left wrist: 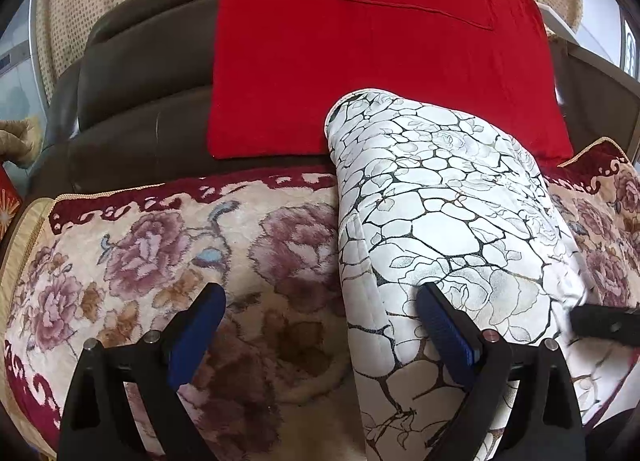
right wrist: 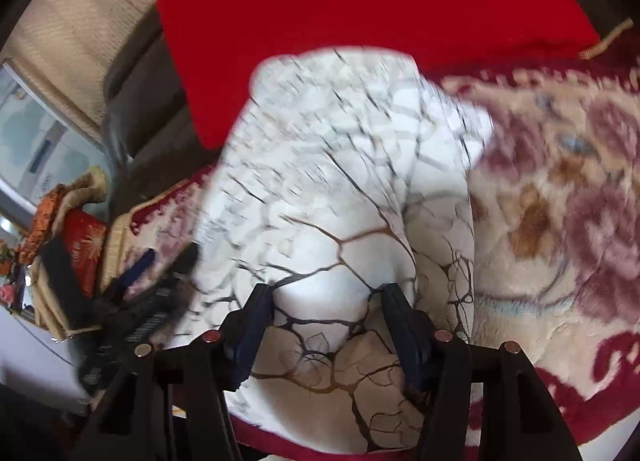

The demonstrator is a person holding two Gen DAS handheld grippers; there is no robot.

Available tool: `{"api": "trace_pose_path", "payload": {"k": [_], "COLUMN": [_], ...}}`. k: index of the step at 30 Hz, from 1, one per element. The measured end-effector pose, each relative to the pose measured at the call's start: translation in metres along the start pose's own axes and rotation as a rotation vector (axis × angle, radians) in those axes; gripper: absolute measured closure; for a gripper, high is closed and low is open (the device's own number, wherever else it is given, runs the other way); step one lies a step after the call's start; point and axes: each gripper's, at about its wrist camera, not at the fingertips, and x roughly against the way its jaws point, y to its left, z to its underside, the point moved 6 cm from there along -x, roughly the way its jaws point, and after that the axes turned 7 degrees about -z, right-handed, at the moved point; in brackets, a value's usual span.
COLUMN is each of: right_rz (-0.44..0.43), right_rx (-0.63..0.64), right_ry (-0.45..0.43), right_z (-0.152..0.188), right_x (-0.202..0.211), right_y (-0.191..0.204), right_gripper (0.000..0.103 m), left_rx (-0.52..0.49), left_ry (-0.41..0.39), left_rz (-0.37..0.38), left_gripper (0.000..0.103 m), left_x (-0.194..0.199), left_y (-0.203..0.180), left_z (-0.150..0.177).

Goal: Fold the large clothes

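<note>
A folded white garment with a dark crackle and rose print lies on a floral sofa cover. My left gripper is open above the garment's left edge; its right finger rests over the cloth, its left finger over the cover. My right gripper is open with its fingers astride a raised hump of the garment. The right gripper also shows at the right edge of the left wrist view. The left gripper shows blurred in the right wrist view.
A red cloth hangs over the brown leather sofa back. Beige curtains hang behind. Cushions and clutter sit at the sofa's left end.
</note>
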Motion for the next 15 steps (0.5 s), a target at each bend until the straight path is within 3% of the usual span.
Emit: {"api": "trace_pose_path", "payload": {"k": [8, 12, 15], "right_rz": [-0.068, -0.092, -0.097], "right_rx": [-0.057, -0.06, -0.074], "right_ry": [-0.008, -0.082, -0.141], "right_z": [-0.005, -0.022, -0.041], "right_x": [0.008, 0.027, 0.031], "right_y": [-0.01, -0.005, -0.003], "right_gripper": [0.038, 0.038, 0.038], "left_rx": [0.027, 0.061, 0.118], "left_ry": [0.03, 0.055, 0.029], "left_rz": [0.002, 0.041, 0.057], "left_gripper": [0.006, 0.006, 0.006], "left_x": [-0.002, -0.001, 0.003], "left_y": [0.001, 0.005, 0.012], "left_z": [0.001, -0.004, -0.01]}}
